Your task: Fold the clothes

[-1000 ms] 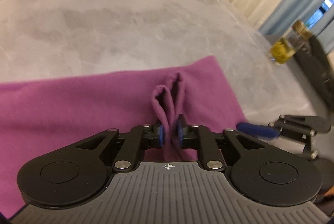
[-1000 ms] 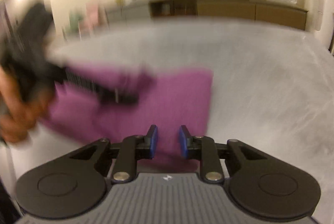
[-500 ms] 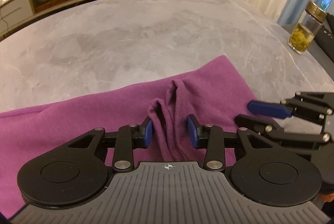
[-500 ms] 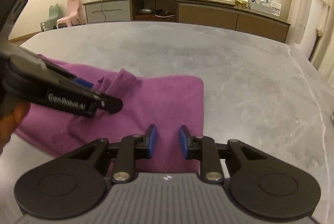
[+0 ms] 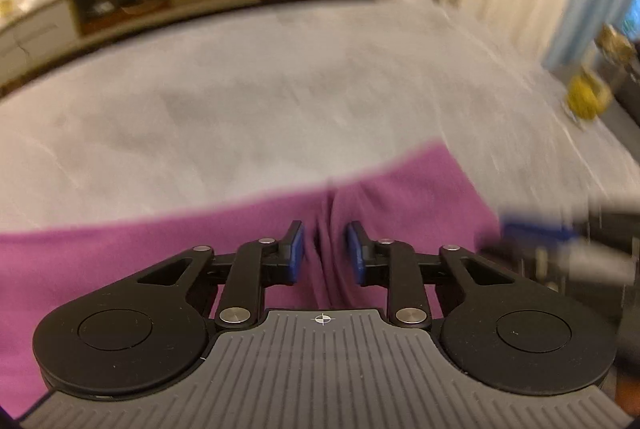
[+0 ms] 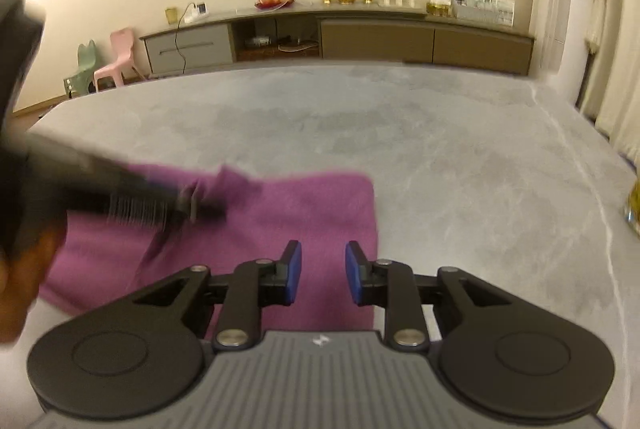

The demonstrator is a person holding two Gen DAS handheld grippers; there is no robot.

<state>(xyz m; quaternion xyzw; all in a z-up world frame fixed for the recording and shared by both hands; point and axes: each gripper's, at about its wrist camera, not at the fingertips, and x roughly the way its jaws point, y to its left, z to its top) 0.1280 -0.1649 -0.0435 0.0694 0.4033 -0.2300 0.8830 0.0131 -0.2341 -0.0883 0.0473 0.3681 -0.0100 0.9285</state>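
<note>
Purple cloth (image 5: 404, 197) spread flat on the grey table (image 5: 240, 101), near its front edge, one corner toward the far right. Raised wrinkle (image 5: 328, 229) in the cloth running up between the blue pads (image 5: 296, 253) of the left gripper (image 5: 325, 249), fingers apart, not clearly touching the fold. Blurred tip of the other tool low on the right in the left wrist view. Right gripper (image 6: 323, 271) open too, poised above the right edge of the cloth (image 6: 312, 209), nothing between its pads. Left tool seen blurred from the right wrist view, reaching in over the cloth's left half, a hand (image 6: 24, 269) behind it. Jar (image 5: 588, 93) of yellow liquid at the far right of the table, well apart from the cloth. Long sideboard (image 6: 360, 37) against the back wall, two small chairs (image 6: 108, 61) at its left.
</note>
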